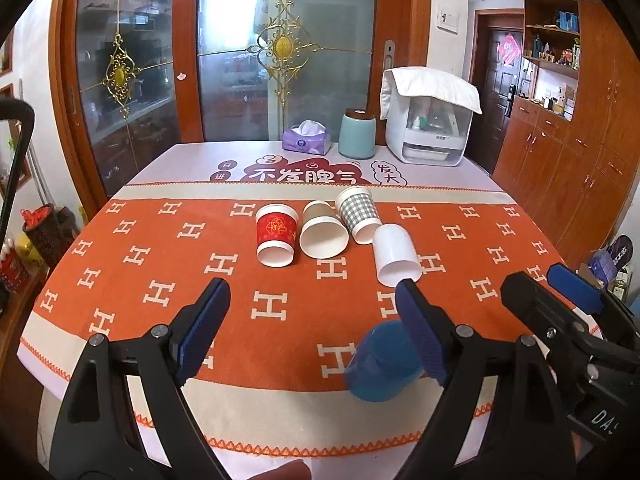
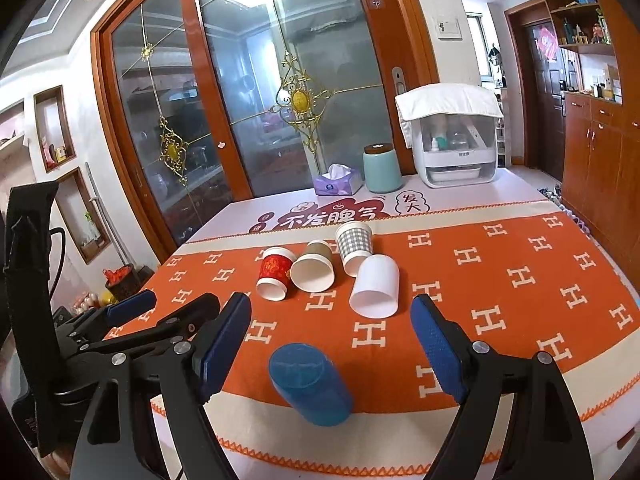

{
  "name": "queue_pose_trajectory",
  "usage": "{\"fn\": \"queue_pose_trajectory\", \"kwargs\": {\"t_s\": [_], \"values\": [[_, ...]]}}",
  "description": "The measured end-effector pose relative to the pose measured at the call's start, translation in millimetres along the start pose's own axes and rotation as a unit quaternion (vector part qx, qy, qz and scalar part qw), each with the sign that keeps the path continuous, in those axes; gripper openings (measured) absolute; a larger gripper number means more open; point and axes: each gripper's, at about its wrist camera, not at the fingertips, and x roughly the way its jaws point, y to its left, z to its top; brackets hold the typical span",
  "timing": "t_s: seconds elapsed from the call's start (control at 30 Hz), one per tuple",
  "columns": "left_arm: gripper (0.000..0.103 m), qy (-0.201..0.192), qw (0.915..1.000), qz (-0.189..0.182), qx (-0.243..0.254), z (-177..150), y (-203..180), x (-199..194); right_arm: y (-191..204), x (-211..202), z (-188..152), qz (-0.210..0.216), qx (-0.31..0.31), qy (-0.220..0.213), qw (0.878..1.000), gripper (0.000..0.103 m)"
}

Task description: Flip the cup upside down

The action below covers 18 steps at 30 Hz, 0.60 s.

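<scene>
Blue plastic, ribbed along its wall, the blue cup [image 2: 310,384] lies on its side near the front edge of the orange runner [image 2: 500,292], on the person's side of the white cup [image 2: 376,286] and apart from it. Its flat base faces up and toward the right wrist camera, so its long axis runs from that base down and away toward the table's near edge, roughly along the camera's line of sight but slewed to the right. The right gripper [image 2: 332,344] is spread wide and holds nothing; the blue cup sits between its two pads and a little below them, touching neither. The left gripper [image 1: 316,328] is spread just as wide and is empty too, and from its camera the blue cup [image 1: 380,366] lies off to the right, half hidden behind its right-hand pad (so outside the gap, not in it). I judge the right hand the better placed: it need only drop and close across the cup's wall. Beyond the white cup lie the red cup [image 2: 274,274], the brown cup [image 2: 314,268] and the checked cup [image 2: 354,248], all tipped over.
</scene>
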Motion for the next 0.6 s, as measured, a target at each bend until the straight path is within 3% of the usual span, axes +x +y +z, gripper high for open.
{"fn": "queue_pose_trajectory", "kwargs": {"t_s": [0.6], "values": [[0.083,0.004,1.0000,0.004,-0.003,3.5,0.8,6.7,0.6,1.5,1.4,-0.001,-0.001,0.003,1.000,0.083]]}}
